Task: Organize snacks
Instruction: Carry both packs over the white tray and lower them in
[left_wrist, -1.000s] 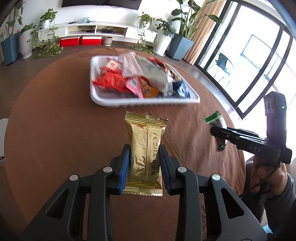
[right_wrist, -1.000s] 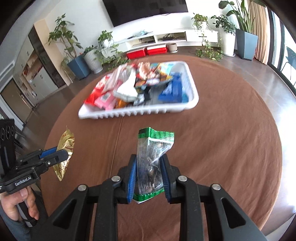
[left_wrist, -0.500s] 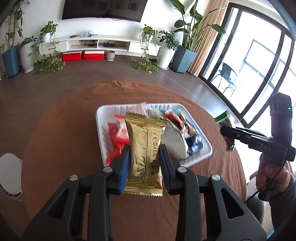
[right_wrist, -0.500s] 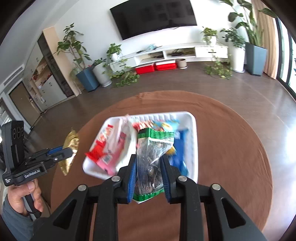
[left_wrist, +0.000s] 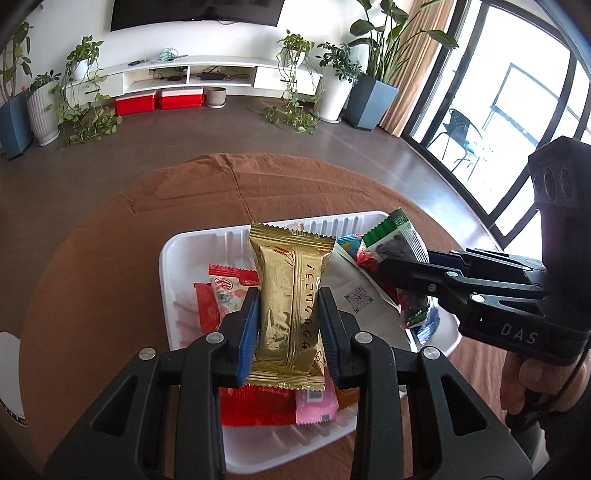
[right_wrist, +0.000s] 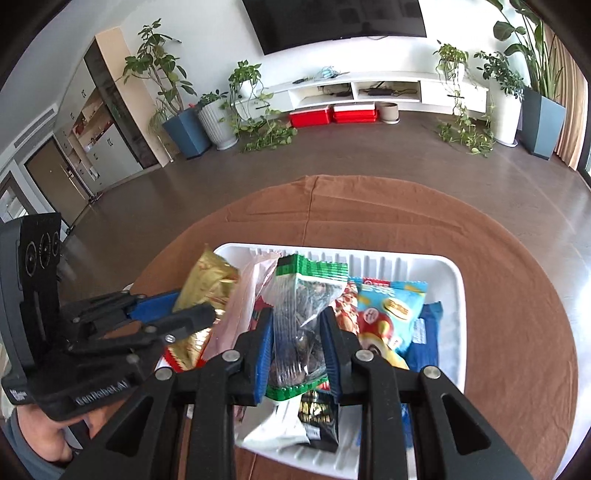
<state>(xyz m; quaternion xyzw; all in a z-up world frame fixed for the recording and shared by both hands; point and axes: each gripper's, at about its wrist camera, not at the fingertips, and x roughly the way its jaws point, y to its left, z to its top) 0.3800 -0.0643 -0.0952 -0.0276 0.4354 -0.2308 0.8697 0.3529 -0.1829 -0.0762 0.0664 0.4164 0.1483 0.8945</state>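
My left claw (left_wrist: 288, 328) grips a gold bar (left_wrist: 291, 295) upright over the white tray (left_wrist: 173, 254); my right claw (right_wrist: 297, 343) pinches a green-edged clear bag (right_wrist: 303, 314) above the same tray. The two claws sit just beside each other, with little room between them. The tray's left strip and far ribbed wall are bare; the rest is heaped with packets. The tray's near rim looks close to the table (right_wrist: 517, 295) edge, though my claws hide it. Bare brown cloth rings the tray's other sides.
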